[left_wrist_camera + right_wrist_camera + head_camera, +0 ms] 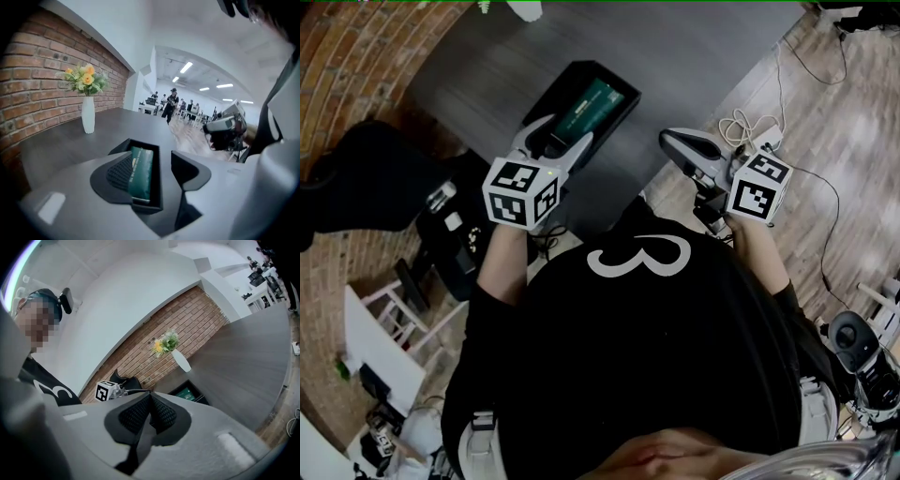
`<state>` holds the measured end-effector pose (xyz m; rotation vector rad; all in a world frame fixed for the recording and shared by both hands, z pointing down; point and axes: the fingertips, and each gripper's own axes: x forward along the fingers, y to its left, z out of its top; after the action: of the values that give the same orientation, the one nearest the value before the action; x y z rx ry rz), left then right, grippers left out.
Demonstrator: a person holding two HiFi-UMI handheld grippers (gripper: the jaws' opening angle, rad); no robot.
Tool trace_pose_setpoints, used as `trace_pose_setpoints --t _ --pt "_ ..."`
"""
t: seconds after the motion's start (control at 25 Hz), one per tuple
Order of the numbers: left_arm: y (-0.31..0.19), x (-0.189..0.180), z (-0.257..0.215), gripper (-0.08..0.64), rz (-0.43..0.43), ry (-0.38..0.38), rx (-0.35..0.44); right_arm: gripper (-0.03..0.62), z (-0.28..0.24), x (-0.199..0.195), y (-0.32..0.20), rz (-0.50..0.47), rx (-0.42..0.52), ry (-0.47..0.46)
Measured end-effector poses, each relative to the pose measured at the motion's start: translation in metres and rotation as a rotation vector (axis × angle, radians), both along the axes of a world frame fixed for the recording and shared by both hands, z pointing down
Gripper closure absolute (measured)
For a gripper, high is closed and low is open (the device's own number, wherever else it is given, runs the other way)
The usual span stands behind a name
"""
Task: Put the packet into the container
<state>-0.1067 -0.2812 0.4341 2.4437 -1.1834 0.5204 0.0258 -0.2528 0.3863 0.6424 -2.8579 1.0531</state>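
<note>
A black rectangular container (546,101) lies on the dark table, and a dark green packet (587,105) lies flat inside it. My left gripper (562,133) hovers over the container's near end, jaws apart and pads not pressing anything. In the left gripper view the packet (141,172) rests in the container (140,142) just past the left pad, seen through the gap of the left gripper (152,171). My right gripper (670,139) hangs off the table's right edge, shut and empty. Its pads meet in the right gripper view (150,408), where the container (199,397) and packet (186,393) lie farther off.
A white vase of flowers (87,115) stands on the table by the brick wall. The table edge runs diagonally beside the right gripper, with cables and a power strip (750,131) on the wood floor. A black chair (366,178) stands at the left. People stand far off (172,105).
</note>
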Motion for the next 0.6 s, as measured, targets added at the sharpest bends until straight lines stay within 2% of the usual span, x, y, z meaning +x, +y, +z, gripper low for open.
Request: trace_pose_setpoints --t 0.16,0.36,0.48,0.6 --pt "0.024 0.000 -0.042 0.407 -0.003 0.183 0.028 0.592 -0.017 -0.013 0.012 -0.036 0.051 -0.003" --pt "0.058 -0.002 -0.085 0.531 0.015 0.311 0.079 0.592 -0.039 -0.029 0.032 -0.085 0.136 0.006" --pt "0.080 0.003 -0.101 0.549 0.030 0.388 0.050 0.592 -0.045 -0.040 0.047 -0.110 0.157 -0.003" --pt "0.099 0.010 -0.112 0.549 0.050 0.399 0.053 0.592 -0.048 -0.048 0.063 -0.124 0.173 -0.010"
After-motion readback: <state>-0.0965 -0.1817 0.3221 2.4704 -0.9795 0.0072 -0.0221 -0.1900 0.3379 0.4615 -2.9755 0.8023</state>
